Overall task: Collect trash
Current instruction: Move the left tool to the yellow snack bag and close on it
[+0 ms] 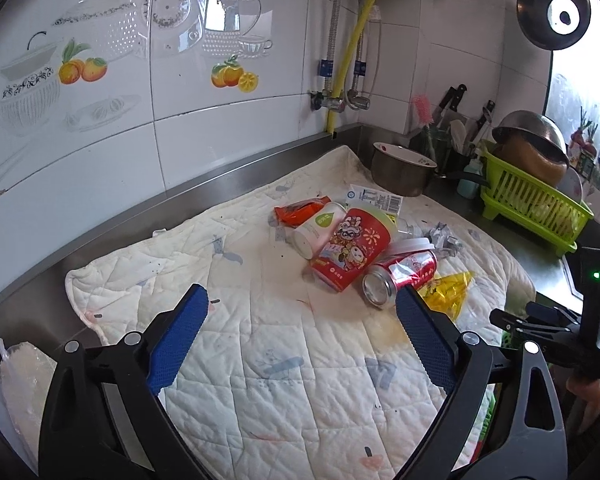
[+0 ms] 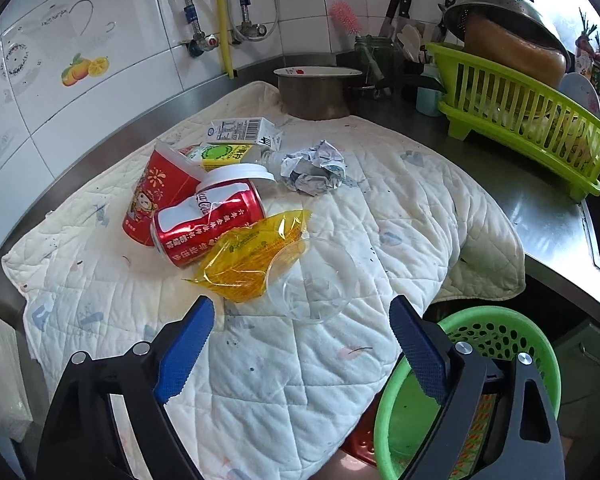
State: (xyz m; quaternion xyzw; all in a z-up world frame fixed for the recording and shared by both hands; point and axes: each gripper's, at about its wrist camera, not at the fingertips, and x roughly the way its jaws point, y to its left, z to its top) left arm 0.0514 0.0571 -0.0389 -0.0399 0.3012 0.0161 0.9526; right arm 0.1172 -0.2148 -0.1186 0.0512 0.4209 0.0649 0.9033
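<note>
1. A heap of trash is seen lying on a white quilted cloth (image 2: 340, 216) that is spread over a stainless steel counter (image 2: 540, 208).
2. In the heap, a dented red soda can (image 2: 208, 228) lies on its side, touching a red printed paper cup (image 2: 156, 196) that is also tipped over.
3. A crinkled yellow plastic wrapper (image 2: 252, 260) rests against the can, and a clear plastic cup (image 2: 312, 280) lies on its side just beside the wrapper, nearest the right gripper.
4. Behind these, a white milk carton (image 2: 244, 130), a yellow-green juice box (image 2: 220, 154) and a crumpled ball of grey paper (image 2: 314, 170) are seen; an orange snack wrapper (image 1: 300, 210) and a white-and-pink paper cup (image 1: 316, 232) show in the left wrist view.
5. At the far edge of the cloth a steel pot (image 2: 316, 92) stands, with a lime green plastic dish rack (image 2: 528, 128) to its right holding an upturned steel colander (image 2: 504, 12).
6. A round green perforated plastic basket (image 2: 496, 344) sits below the counter edge, under the right gripper.
7. The wall is covered in white tiles printed with fruit and crockery.
8. The left gripper (image 1: 302, 322) is held over bare cloth short of the heap, its blue pads spread wide with nothing between them.
9. The right gripper (image 2: 302, 324) is tilted down toward the clear cup, its jaws wide apart and empty.
</note>
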